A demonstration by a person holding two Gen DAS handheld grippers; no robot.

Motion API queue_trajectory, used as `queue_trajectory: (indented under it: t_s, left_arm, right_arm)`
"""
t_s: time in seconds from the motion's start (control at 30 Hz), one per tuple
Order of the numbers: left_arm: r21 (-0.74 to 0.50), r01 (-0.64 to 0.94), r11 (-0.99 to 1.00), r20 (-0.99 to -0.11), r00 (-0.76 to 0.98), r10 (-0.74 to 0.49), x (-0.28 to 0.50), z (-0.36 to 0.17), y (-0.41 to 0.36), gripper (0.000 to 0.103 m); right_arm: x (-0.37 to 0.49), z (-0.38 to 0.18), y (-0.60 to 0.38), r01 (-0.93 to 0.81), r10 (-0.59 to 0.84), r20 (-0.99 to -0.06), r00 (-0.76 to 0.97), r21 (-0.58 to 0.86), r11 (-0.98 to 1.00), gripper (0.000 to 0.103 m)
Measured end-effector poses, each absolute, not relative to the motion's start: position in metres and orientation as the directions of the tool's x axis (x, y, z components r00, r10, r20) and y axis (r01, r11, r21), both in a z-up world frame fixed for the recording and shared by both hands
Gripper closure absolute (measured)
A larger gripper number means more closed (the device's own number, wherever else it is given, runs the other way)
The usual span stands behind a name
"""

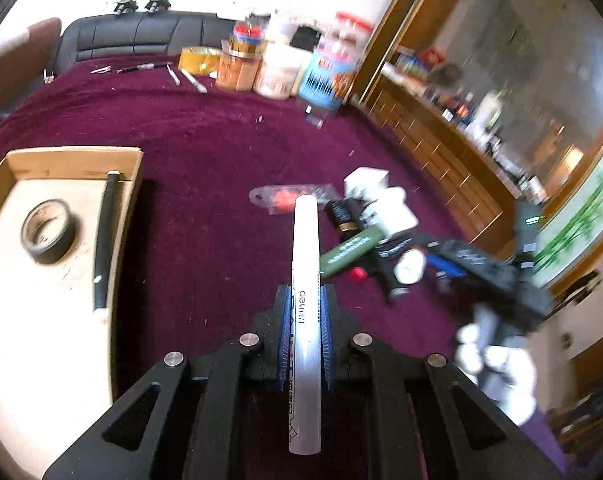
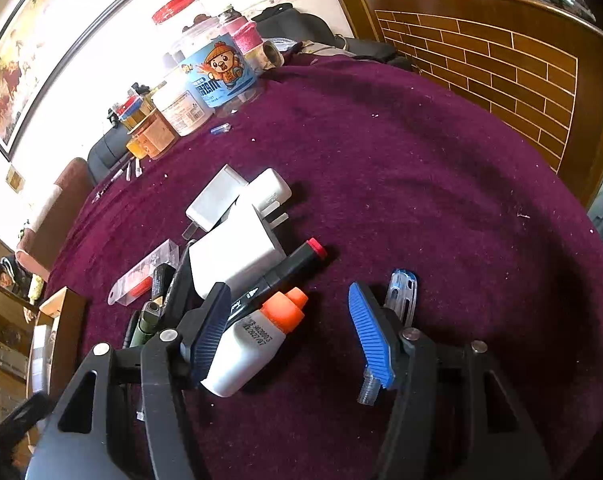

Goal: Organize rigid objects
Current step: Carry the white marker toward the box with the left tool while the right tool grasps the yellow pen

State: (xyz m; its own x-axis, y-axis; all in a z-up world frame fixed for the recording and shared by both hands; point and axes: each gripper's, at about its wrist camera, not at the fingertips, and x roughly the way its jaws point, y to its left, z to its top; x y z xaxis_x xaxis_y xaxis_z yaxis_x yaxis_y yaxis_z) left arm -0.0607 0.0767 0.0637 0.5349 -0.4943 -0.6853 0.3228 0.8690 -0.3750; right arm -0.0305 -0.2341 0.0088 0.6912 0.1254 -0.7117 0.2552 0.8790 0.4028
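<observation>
Two grippers in play here, and they're doing very different things. The left gripper (image 1: 306,332) is clamped tight on a silver paint marker (image 1: 306,280), which runs lengthwise between the blue pads (image 1: 327,340) and sticks out well past the fingertips, tip pointing away from the camera. It's lifted clear of the purple cloth (image 1: 205,152). Off to that gripper's left sits a cardboard box (image 1: 73,156) with a roll of black tape (image 1: 47,230) and a black stick-like thing (image 1: 103,240) lying along its right wall.

The right gripper (image 2: 289,324) sits about half open, low over the cloth, pads not squeezing anything. A small white bottle with an orange cap (image 2: 247,344) lies between the fingers, leaning right up against the left-side finger (image 2: 211,328); well apart from the right-side one. A black marker with a red end (image 2: 285,272) lies just behind the bottle, and a clear blue-topped pen (image 2: 401,292) pokes out just past the right-side finger.

Ahead of that gripper is the pile: three white charger plugs (image 2: 237,220) bunched together, touching, plus a clear packet with something red in it (image 2: 141,280) and a green tube (image 2: 145,320) to the left. Jars and tubs (image 2: 217,76) stand at the far edge of the table.
</observation>
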Motion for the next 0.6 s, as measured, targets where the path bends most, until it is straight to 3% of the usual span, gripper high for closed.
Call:
queue_trajectory:
  t_s: [0.13, 0.37, 0.6]
  left_arm:
    - [-0.473, 0.305, 0.826, -0.629, 0.54, -0.559, -0.075, 0.074, 0.102, 0.092]
    - [-0.518, 0.288, 0.806, -0.571, 0.585, -0.576, -0.096, 0.088, 0.143, 0.092]
    - [-0.539, 0.22, 0.813, -0.548, 0.642, -0.537, -0.11, 0.091, 0.189, 0.092]
  right_arm:
    - [-0.03, 0.009, -0.233, 0.259, 0.111, -0.719, 0.687, 0.385, 0.886, 0.042]
    - [-0.026, 0.017, -0.217, 0.251, 0.048, -0.783, 0.62, 0.256, 0.934, 0.043]
    - [-0.068, 0.055, -0.173, 0.086, 0.211, -0.737, 0.642, 0.342, 0.936, 0.043]
